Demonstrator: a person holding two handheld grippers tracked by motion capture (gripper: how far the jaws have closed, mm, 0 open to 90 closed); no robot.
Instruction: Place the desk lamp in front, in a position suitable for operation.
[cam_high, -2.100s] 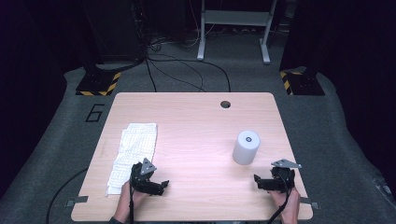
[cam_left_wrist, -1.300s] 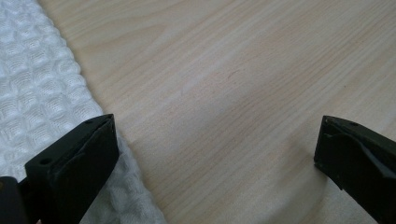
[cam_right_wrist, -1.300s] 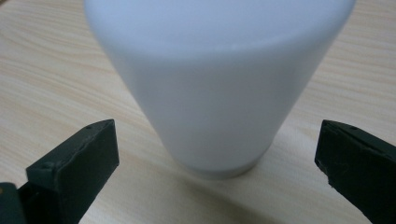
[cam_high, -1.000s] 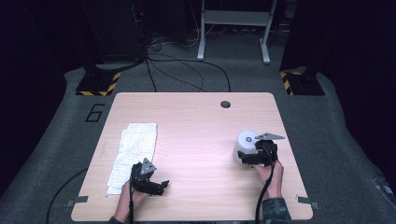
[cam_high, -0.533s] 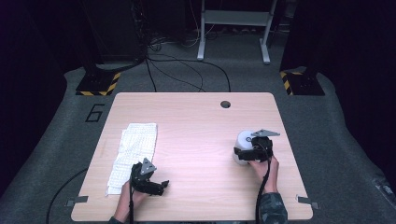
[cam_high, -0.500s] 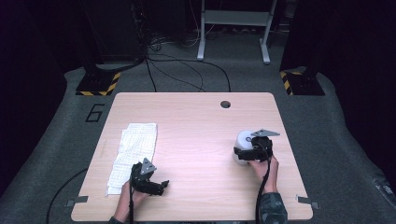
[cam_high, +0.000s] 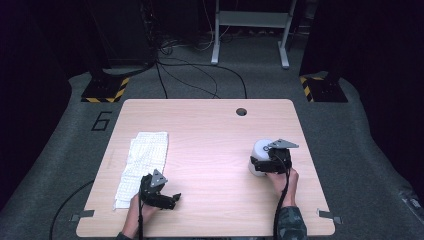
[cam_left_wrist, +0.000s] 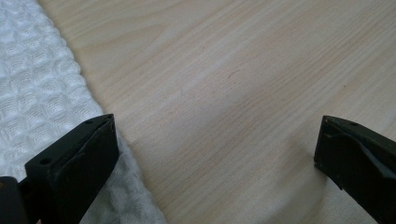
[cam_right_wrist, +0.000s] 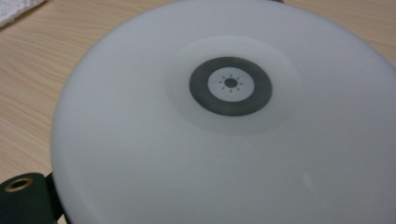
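A white cylindrical lamp (cam_high: 260, 149) stands upright at the right of the wooden table (cam_high: 210, 125). In the right gripper view its round top (cam_right_wrist: 224, 116), with a dark ring button, sits very close. My right gripper (cam_high: 260, 163) reaches around the lamp from the near side. Its jaws have just been closing with the lamp between them, and they hug its sides. My left gripper (cam_high: 172, 200) lies near the front left edge, open and holding nothing. In the left gripper view (cam_left_wrist: 217, 149) one jaw overlaps the edge of a white waffle cloth (cam_left_wrist: 32, 93).
The folded white cloth (cam_high: 145, 155) lies along the table's left side. A round cable hole (cam_high: 241, 111) is at the far edge. Beyond the table are black cables, striped floor plates and a white stand on dark carpet.
My right gripper has come from the table's front right corner to the lamp and settled around it. The left gripper and the cloth have not moved.
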